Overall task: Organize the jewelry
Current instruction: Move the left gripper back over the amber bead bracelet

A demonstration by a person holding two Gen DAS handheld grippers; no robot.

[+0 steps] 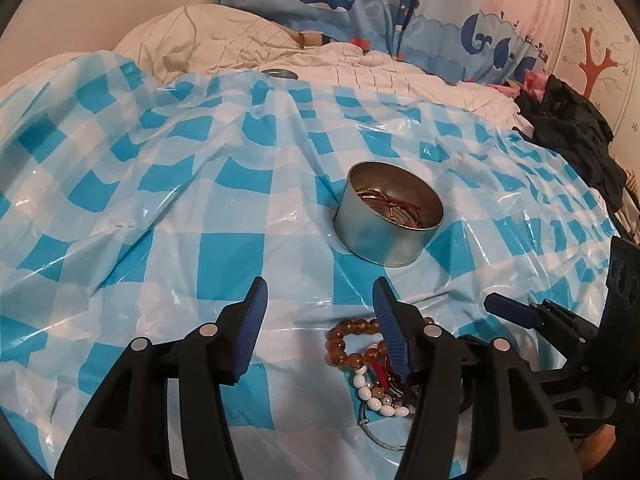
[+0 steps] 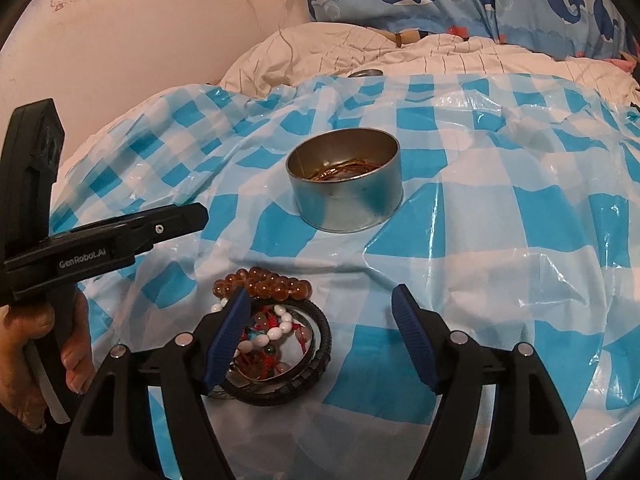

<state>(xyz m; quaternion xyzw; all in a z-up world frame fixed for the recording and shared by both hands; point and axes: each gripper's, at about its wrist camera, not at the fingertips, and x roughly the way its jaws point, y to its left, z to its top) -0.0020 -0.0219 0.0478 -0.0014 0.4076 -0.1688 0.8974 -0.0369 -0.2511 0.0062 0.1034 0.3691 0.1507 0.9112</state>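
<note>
bracelet pile [image 2: 276,340]: unsorted, near bed edge | round tin [image 2: 344,184]: some gold pieces inside, partly done | left gripper [image 1: 320,332], right gripper [image 2: 320,340]: wide apart, empty

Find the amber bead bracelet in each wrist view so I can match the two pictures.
Left wrist view: the amber bead bracelet lies low and right of centre, partly behind the left gripper's right finger.
Right wrist view: it lies low and left of centre, just beyond the right gripper's left finger.
Shared landmark: the round metal tin, farther away on the checked sheet.
</note>
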